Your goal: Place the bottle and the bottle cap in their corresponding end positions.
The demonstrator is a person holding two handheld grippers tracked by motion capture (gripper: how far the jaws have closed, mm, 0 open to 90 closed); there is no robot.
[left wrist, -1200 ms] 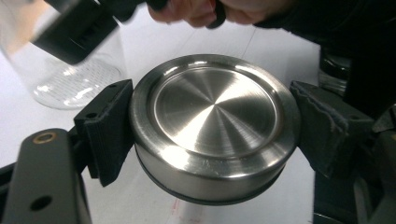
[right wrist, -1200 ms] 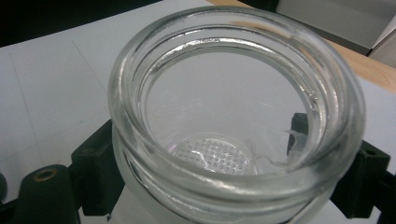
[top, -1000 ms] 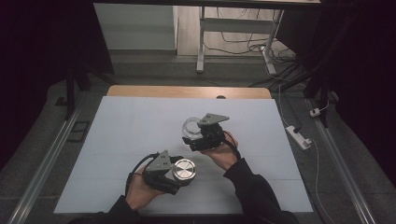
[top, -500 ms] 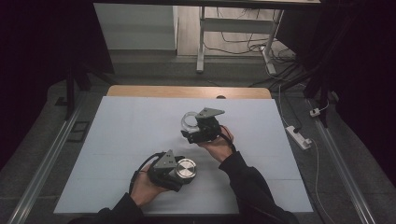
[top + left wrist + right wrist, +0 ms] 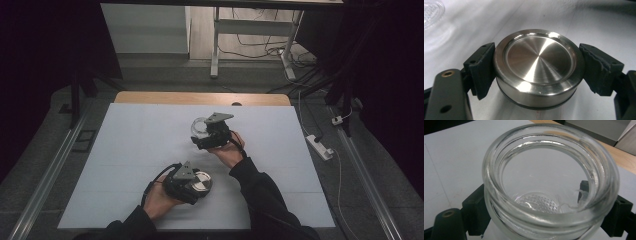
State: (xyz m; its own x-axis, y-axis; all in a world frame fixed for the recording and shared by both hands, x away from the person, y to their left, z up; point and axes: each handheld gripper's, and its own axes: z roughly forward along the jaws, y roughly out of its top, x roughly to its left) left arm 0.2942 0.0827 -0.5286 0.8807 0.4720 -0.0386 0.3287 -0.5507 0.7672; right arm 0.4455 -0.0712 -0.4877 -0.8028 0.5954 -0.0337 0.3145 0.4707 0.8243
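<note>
Now two hands at work over the white desk (image 5: pixel 125 165), each with its own tool. Left gripper (image 5: pixel 196 186) near the front edge, jaws pressed tight on both sides of a shiny metal lid (image 5: pixel 537 67), flat top up. Held level like that, probably so the lid can go straight down on something. Right gripper (image 5: pixel 202 137) farther back, near the middle of the desk, jaws squeezed around a clear glass jar (image 5: pixel 549 182). Jar mouth open and facing up, nothing inside, bumpy bottom easy to see through the glass. Gripped low on the body, so the thick rim stays free. Lid and jar well apart, lid not on yet. Likely a matching pair: jar kept steady and upright by one hand, lid ready in the other. Hard to tell whether either one touches the desk.
</note>
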